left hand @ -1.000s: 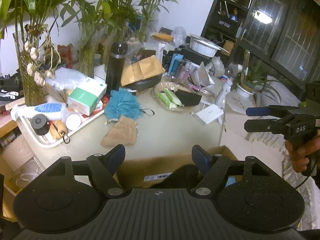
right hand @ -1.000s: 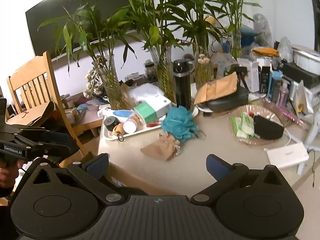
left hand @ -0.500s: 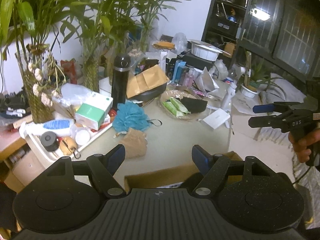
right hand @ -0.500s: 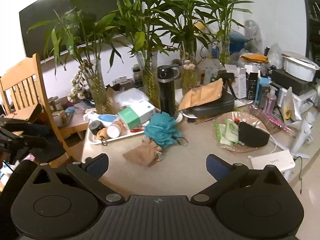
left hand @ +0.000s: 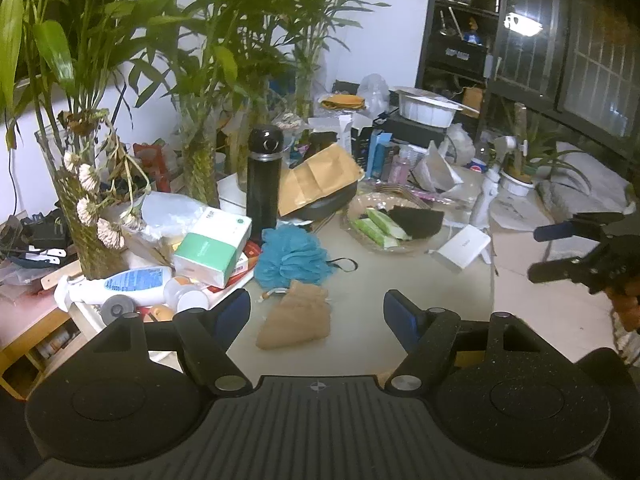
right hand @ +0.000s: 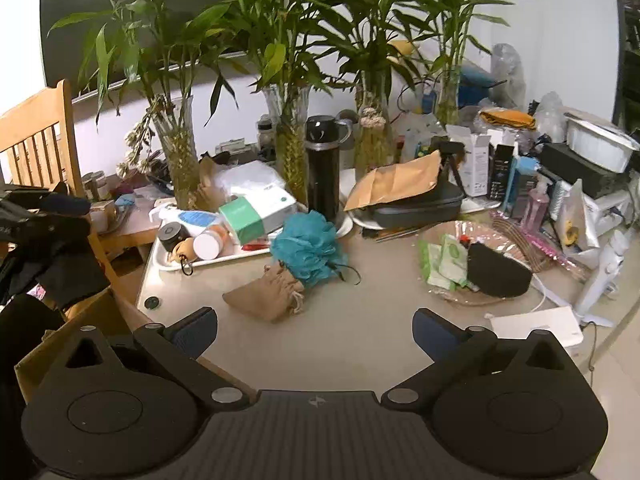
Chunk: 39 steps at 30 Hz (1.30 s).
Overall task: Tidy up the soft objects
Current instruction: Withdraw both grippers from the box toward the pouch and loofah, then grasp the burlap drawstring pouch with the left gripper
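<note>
Left wrist view: we see the table (left hand: 400, 276) crowded with plants and boxes. On it the teal bath pouf (left hand: 294, 258) lies touching the tan drawstring pouch (left hand: 298, 314), near the white tray (right hand: 172, 262). Our left tongs (left hand: 317, 314) and right tongs (right hand: 316, 330) both stand open, holding nothing.
</note>
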Motion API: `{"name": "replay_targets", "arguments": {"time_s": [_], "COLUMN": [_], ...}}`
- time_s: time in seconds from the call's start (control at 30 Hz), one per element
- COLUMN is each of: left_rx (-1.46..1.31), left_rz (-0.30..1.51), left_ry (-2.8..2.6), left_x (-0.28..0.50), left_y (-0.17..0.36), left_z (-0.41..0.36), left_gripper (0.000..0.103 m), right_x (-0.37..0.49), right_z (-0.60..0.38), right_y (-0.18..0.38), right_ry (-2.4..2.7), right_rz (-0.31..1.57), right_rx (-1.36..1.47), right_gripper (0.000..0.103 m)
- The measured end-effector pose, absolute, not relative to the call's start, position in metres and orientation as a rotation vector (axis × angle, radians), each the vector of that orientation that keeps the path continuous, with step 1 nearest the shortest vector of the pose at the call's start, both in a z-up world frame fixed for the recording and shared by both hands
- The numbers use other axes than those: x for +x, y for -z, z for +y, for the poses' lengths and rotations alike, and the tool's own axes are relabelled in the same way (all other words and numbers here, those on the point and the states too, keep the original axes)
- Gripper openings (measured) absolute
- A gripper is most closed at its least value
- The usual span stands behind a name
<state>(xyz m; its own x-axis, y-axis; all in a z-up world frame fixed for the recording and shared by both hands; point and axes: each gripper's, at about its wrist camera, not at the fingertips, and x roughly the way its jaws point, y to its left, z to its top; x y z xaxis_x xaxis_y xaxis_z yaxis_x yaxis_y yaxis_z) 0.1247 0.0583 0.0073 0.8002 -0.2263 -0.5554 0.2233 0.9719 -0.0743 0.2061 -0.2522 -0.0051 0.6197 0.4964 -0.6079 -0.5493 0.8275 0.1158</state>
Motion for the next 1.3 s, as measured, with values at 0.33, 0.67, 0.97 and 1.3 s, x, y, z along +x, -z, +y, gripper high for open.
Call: {"name": "replay_targets", "arguments": {"time_s": [0.33, 0.67, 0.97, 1.3], "left_rx": [0.010, 0.048, 0.025, -0.020], "left_rz": [0.616, 0.606, 0.671, 0.724], "left_ry": [0.236, 0.308, 0.344, 0.354], "left_x": [0.145, 0.169, 0.214, 0.259], "left_y": [0.011, 0.024, 0.057, 0.112], "left_z": [0.069, 0.069, 0.077, 0.086], "left_gripper": [0.073, 0.073, 0.073, 0.068], "right_x": [0.220, 0.254, 0.282, 0.314], "right_z": [-0.242, -0.240, -0.234, -0.238], "right_y": [0.016, 0.041, 0.058, 0.091], "right_ry": [-0.614, -0.528, -0.473, -0.570], "right_rz": [0.686, 0.763, 0.789, 0.837], "right_rx": [-0.117, -0.181, -0.237, -0.127], "right_gripper": [0.103, 0.103, 0.103, 0.103]}}
